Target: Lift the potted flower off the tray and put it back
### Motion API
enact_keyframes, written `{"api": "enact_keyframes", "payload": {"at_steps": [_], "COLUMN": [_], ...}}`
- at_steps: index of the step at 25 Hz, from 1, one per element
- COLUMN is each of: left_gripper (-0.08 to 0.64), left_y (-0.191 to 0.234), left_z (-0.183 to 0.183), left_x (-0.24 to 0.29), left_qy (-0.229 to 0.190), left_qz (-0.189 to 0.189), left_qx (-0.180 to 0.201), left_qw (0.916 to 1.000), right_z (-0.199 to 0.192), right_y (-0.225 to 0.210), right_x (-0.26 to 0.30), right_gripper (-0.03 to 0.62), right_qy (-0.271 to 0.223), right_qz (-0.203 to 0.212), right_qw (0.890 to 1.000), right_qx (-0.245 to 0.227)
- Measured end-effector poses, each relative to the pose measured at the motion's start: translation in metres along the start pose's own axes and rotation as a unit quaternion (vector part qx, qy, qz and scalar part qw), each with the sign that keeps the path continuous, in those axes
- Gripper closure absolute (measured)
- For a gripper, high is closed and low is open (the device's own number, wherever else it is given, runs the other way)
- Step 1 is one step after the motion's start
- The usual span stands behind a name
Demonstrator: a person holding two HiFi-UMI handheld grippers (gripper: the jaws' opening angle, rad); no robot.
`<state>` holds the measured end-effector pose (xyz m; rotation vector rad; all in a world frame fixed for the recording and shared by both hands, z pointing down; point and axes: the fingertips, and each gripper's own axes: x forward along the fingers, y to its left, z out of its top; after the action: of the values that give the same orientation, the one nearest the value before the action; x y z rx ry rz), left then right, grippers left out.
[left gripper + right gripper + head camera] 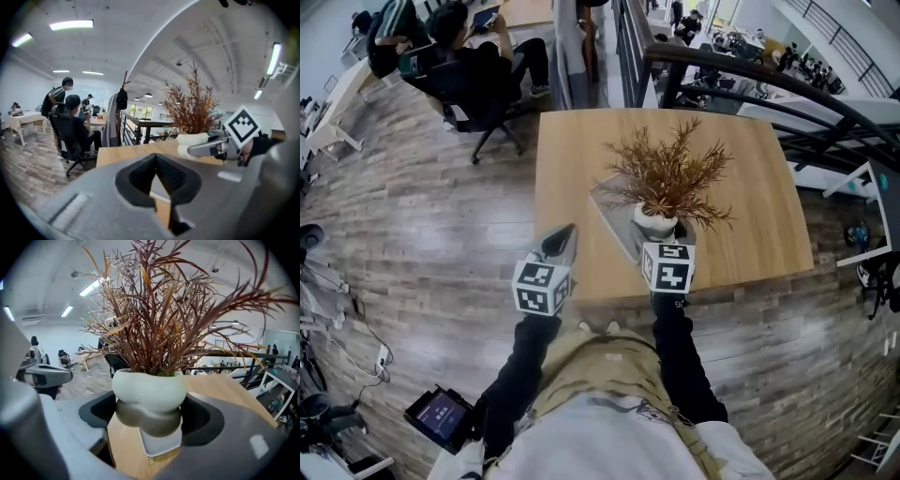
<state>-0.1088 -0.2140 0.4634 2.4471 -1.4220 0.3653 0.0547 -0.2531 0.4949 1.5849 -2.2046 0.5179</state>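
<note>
The right gripper point(150, 420) is clamping the smooth rounded white pot of russet sprigs point(149, 389) above the flat grey tray point(158, 447) (left gripper point(156, 158) closed, empty), risking a top-heavy slip.

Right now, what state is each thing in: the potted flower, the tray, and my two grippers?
potted flower: upright, gripped by its pot, lifted clear of the tray.
tray: flat on the table, pot not on it.
right gripper: shut on the potted flower.
left gripper: shut, nothing between its jaws.
</note>
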Motion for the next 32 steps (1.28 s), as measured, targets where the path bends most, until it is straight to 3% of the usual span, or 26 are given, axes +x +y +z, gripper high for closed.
{"api": "enact_keyframes", "payload": {"at_steps": [5, 12, 32], "left_gripper": [0.558, 0.558, 0.561], "left_y": [0.005, 0.006, 0.022], "left_z": [0.038, 0.072, 0.093], "left_x": [-0.008, -0.006, -0.009], "left_qy": [-0.025, -0.048, -0.073], "left_qz": [0.006, 0.004, 0.007], "left_qx": [0.008, 0.02, 0.038], "left_qw": [0.9996, 0.9986, 0.9966], "right_z": [0.051, 0.082, 0.097], "right_y": [0.006, 0.009, 0.024], "right_x": [-0.027, -0.041, -0.042], "right_gripper": [0.155, 0.153, 0.155], "right_qy": [-0.032, -0.056, -0.081], "right_qz": [0.002, 0.004, 0.003], "right_qw": [0.999, 0.998, 0.997], "right_qx": [-0.002, -0.01, -0.017]}}
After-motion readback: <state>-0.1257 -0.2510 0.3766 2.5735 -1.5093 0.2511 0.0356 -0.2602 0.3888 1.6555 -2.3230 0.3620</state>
